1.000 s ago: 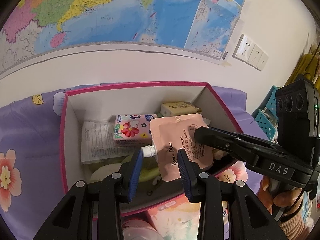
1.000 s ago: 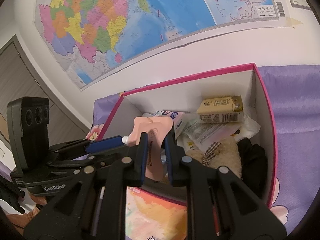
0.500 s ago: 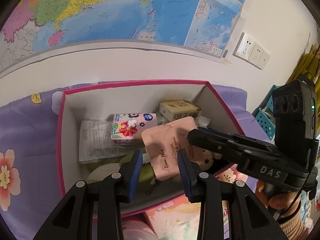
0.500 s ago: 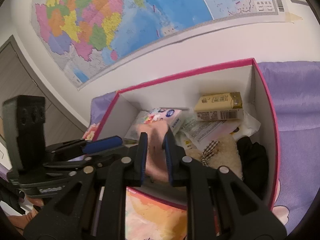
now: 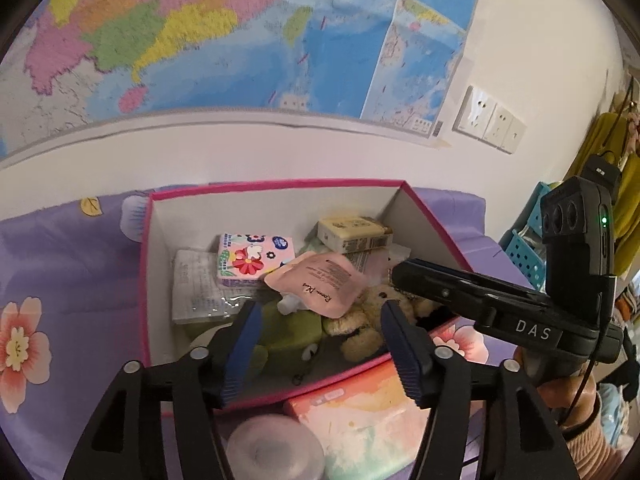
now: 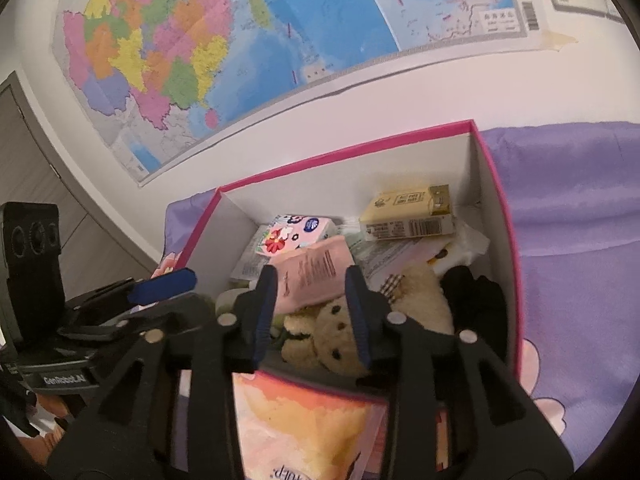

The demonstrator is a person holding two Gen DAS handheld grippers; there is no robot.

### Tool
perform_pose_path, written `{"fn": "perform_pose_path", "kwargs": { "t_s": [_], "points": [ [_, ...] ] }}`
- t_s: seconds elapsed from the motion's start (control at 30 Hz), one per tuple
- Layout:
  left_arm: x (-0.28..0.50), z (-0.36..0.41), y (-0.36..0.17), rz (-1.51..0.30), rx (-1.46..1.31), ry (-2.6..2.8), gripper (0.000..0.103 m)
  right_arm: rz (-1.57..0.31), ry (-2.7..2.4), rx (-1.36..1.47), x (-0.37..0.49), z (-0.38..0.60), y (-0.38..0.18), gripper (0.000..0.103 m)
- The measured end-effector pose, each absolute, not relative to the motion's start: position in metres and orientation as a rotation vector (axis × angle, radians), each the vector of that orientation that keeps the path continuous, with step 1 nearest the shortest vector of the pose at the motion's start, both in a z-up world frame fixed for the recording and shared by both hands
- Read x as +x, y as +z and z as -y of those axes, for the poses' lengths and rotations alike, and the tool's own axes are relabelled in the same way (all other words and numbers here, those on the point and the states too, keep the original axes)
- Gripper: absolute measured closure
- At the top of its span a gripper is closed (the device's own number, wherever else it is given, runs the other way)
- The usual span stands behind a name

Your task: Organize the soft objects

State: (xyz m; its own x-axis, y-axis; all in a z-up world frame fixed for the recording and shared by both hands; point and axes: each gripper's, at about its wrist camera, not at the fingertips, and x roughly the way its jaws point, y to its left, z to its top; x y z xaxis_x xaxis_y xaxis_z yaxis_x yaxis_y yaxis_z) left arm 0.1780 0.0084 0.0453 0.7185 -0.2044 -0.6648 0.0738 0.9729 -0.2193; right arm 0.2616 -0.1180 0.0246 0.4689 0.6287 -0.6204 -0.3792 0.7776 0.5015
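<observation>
Released since a second ago: soft pink spouted cream pouch (image 5: 318,282), no longer pinched by both grippers, now lying inside the pink-edged white cardboard box (image 5: 276,204), atop a beige plush teddy bear (image 6: 340,330) and beside a floral tissue pack (image 5: 254,260). Left gripper (image 5: 320,328) with jaws opening, nothing between the blue pads. Right gripper (image 6: 312,312) with jaws also opening, pouch showing between its fingers but not pressed. Yellow carton (image 6: 408,216) at the box's far corner. Purple floral cloth (image 5: 60,264) underneath.
</observation>
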Motion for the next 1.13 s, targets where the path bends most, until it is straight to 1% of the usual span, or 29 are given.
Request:
{"fn": "perform_pose_path", "kwargs": {
  "t_s": [0.03, 0.1, 0.2, 0.23, 0.27, 0.3, 0.33, 0.37, 0.43, 0.53, 0.6, 0.83, 1.13],
  "points": [
    [0.174, -0.008, 0.047, -0.745, -0.179, -0.152, 0.034, -0.877, 0.628, 0.308, 0.258, 0.120, 0.027, 0.062],
    [0.165, -0.009, 0.051, -0.719, -0.173, -0.141, 0.032, -0.853, 0.626, 0.292, 0.247, 0.122, 0.032, 0.056],
    [0.146, -0.009, 0.059, -0.670, -0.162, -0.124, 0.024, -0.816, 0.621, 0.255, 0.229, 0.125, 0.041, 0.047],
    [0.140, -0.008, 0.062, -0.655, -0.157, -0.119, 0.019, -0.806, 0.619, 0.244, 0.224, 0.125, 0.043, 0.044],
    [0.135, -0.007, 0.063, -0.641, -0.156, -0.113, 0.017, -0.792, 0.621, 0.225, 0.215, 0.126, 0.046, 0.042],
    [0.127, -0.008, 0.065, -0.622, -0.159, -0.105, 0.016, -0.780, 0.620, 0.210, 0.208, 0.125, 0.047, 0.038],
    [0.121, -0.009, 0.066, -0.609, -0.163, -0.099, 0.012, -0.762, 0.611, 0.187, 0.198, 0.126, 0.050, 0.033],
    [0.115, -0.010, 0.067, -0.600, -0.166, -0.093, 0.007, -0.750, 0.605, 0.168, 0.191, 0.125, 0.051, 0.031],
    [0.101, -0.011, 0.066, -0.576, -0.165, -0.067, 0.000, -0.727, 0.595, 0.139, 0.178, 0.125, 0.054, 0.019],
    [0.085, -0.012, 0.060, -0.565, -0.164, -0.022, 0.000, -0.706, 0.569, 0.102, 0.158, 0.126, 0.055, 0.011],
    [0.077, -0.011, 0.053, -0.587, -0.166, 0.003, 0.000, -0.702, 0.537, 0.079, 0.144, 0.125, 0.053, 0.009],
    [0.059, 0.001, 0.028, -0.662, -0.152, 0.039, 0.000, -0.693, 0.524, 0.012, 0.109, 0.115, 0.048, 0.009],
    [0.043, 0.017, 0.020, -0.670, -0.119, 0.066, 0.000, -0.719, 0.532, 0.005, 0.085, 0.112, 0.040, 0.009]
  ]
}}
